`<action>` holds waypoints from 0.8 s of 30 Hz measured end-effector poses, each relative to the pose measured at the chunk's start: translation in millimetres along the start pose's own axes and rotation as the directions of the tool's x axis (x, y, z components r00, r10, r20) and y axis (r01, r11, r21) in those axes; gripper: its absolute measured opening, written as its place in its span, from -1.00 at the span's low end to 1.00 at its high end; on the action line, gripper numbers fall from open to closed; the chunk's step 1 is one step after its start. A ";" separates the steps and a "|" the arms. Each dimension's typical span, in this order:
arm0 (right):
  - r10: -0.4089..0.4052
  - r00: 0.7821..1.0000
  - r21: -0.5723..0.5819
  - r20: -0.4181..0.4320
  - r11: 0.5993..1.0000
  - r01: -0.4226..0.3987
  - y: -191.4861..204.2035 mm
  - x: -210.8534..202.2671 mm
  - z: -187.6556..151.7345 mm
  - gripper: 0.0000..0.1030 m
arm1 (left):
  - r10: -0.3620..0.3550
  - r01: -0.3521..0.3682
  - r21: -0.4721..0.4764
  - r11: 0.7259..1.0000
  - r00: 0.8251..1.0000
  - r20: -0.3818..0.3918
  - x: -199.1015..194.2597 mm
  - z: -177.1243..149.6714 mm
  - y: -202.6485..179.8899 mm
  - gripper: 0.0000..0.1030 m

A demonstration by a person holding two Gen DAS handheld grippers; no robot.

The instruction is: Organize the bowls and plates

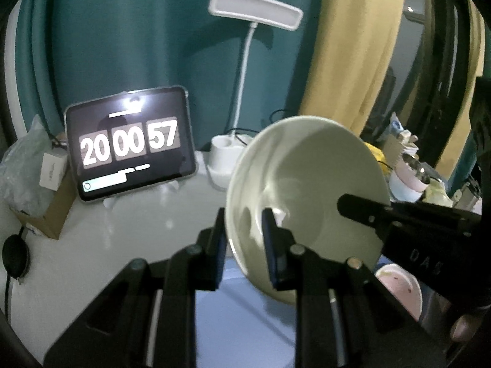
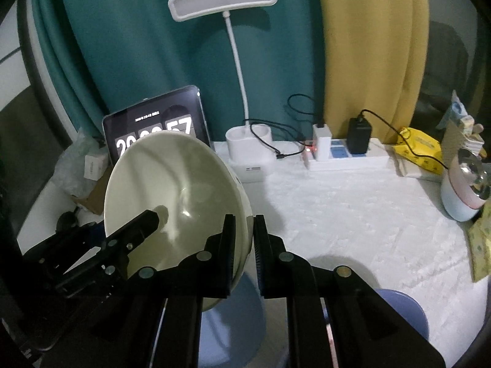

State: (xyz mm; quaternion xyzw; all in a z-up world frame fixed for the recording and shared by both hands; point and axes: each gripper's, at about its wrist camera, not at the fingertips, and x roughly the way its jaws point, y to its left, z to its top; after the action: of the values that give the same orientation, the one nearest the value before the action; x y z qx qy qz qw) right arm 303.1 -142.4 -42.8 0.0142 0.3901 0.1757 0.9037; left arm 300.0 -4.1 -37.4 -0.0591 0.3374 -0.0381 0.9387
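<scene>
Bowl [image 1: 307, 190] tilted on edge above tabletop [image 2: 353, 214], pinched at opposite rims by both claws: left claw [image 1: 244, 239] and right claw [image 2: 244, 239], each narrow on the wall. Blue plate [image 2: 236, 316] beneath. Tablet [image 1: 132, 144] behind.

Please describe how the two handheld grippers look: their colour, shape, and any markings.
Both the left gripper and the right gripper are matte black, with angular linkage arms joined by round silver pivot pins. The jaws are flat rectangular plates. Faint letters "DAS" mark the right gripper's body.
</scene>
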 end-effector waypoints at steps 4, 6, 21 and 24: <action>-0.005 1.000 0.017 0.016 1.000 0.005 -11.4 -16.0 -6.4 -0.75 | -0.016 0.016 0.016 1.000 1.000 0.005 -7.5 -2.2 -15.7 -0.58; -0.009 1.000 0.025 0.023 1.000 0.008 -17.8 -24.1 -10.4 -0.75 | -0.023 0.023 0.025 0.999 1.000 0.007 -11.6 -3.7 -24.6 -0.58; -0.058 0.998 0.098 0.038 0.994 0.054 -74.3 -73.4 -50.1 -0.75 | -0.090 0.093 0.100 0.991 0.995 -0.032 -23.7 -27.7 -95.4 -0.58; -0.066 0.997 0.115 0.035 0.991 0.062 -84.7 -78.8 -58.2 -0.75 | -0.101 0.105 0.117 0.987 0.994 -0.047 -23.3 -34.8 -109.5 -0.58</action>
State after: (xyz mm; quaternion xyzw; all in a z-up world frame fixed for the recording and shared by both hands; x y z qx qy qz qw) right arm 237.7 -254.2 -41.9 0.0564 0.3821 0.1238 0.9140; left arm 256.4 -112.8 -34.4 -0.0192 0.3504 -0.1079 0.9302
